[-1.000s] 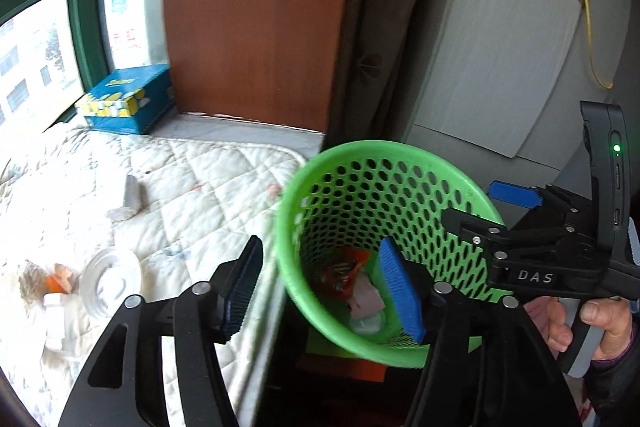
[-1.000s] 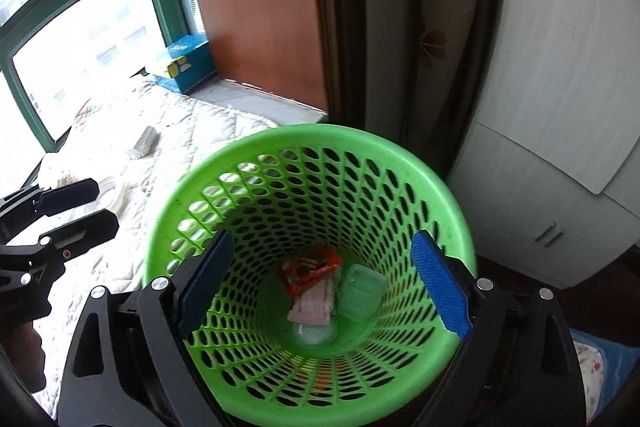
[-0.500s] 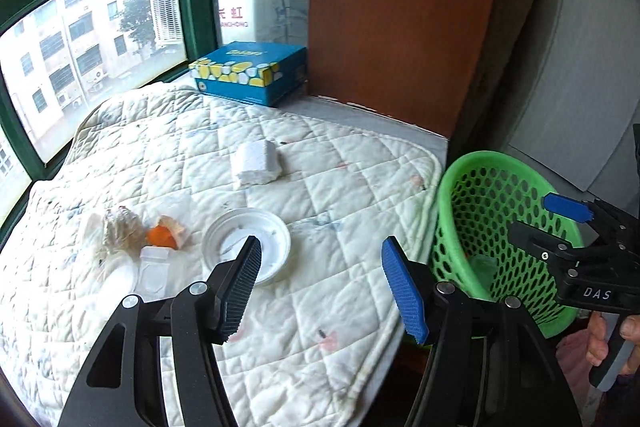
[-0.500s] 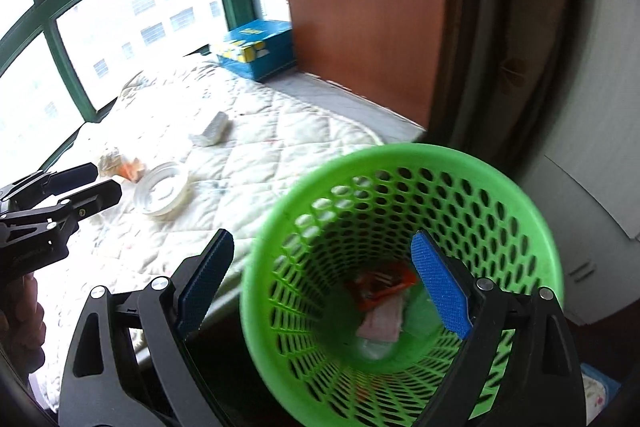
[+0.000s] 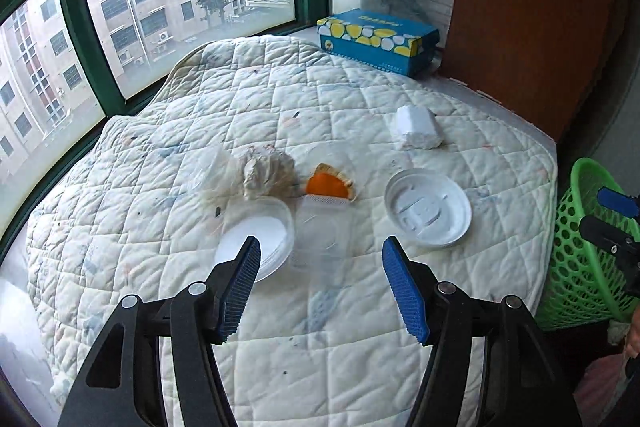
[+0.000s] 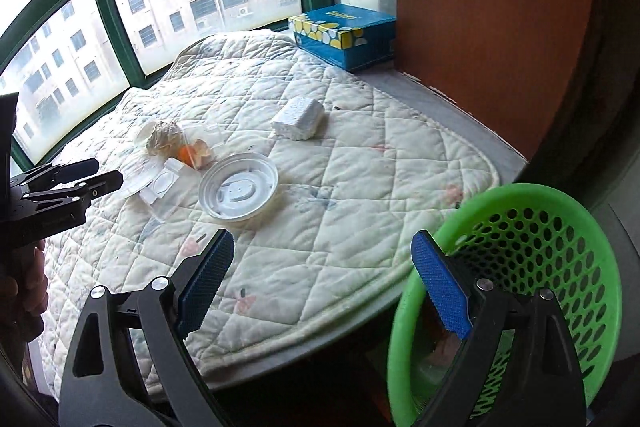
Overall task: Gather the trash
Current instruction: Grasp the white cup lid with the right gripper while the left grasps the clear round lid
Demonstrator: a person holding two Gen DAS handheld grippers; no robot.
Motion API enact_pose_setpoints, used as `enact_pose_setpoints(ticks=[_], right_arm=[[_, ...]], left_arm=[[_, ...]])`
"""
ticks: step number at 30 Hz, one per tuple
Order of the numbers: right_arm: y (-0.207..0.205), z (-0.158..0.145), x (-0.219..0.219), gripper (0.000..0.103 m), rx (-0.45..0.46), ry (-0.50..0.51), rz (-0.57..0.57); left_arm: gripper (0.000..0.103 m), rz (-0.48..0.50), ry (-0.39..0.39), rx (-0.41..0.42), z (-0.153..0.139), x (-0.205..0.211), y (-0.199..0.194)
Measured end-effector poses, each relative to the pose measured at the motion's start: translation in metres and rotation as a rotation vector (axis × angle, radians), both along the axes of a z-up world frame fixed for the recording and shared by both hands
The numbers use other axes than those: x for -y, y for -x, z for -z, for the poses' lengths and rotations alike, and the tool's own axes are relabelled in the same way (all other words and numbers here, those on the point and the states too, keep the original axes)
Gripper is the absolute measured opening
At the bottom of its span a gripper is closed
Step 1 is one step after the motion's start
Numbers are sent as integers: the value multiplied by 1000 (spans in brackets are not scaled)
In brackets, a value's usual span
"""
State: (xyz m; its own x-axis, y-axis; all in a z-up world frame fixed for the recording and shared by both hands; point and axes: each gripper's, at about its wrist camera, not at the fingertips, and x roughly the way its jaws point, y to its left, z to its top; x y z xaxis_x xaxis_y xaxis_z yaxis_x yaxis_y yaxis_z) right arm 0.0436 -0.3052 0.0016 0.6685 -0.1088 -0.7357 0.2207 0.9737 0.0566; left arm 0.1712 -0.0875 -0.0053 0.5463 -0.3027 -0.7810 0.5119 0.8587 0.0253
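Left wrist: both grippers (image 5: 320, 279) (image 6: 322, 283) released, empty. Clear box (image 5: 324, 239) mid-quilt (image 5: 360, 355) is slick; a pinch could squirt it off, missing the basket (image 6: 560, 227).

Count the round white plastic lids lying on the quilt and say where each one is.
2. One lid lies toward the green basket side of the quilt; the other lid lies just past the left claw, beside a clear container. More may hide under the crumpled trash.

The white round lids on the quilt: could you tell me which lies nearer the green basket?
The lid with raised markings; the other lid lies past the clear container.
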Motion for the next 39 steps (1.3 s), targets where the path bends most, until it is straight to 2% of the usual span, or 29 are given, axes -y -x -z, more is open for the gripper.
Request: enact_pose_setpoints(ticks=[6, 17, 23, 31, 39], right_arm=[[-26, 10, -21, 89, -23, -6, -60], [-65, 40, -23, 89, -95, -70, -85], [-87, 56, -26, 89, -138, -86, -116], [-117, 79, -47, 98, -185, -28, -167], [-138, 97, -54, 98, -235, 16, -172]], left_arm=[[60, 28, -46, -37, 24, -20, -13], [37, 97, -94, -63, 48, -15, -35], [22, 134, -83, -81, 54, -15, -43], [7, 166, -43, -100, 56, -18, -46], [6, 168, 6, -113, 51, -25, -49]])
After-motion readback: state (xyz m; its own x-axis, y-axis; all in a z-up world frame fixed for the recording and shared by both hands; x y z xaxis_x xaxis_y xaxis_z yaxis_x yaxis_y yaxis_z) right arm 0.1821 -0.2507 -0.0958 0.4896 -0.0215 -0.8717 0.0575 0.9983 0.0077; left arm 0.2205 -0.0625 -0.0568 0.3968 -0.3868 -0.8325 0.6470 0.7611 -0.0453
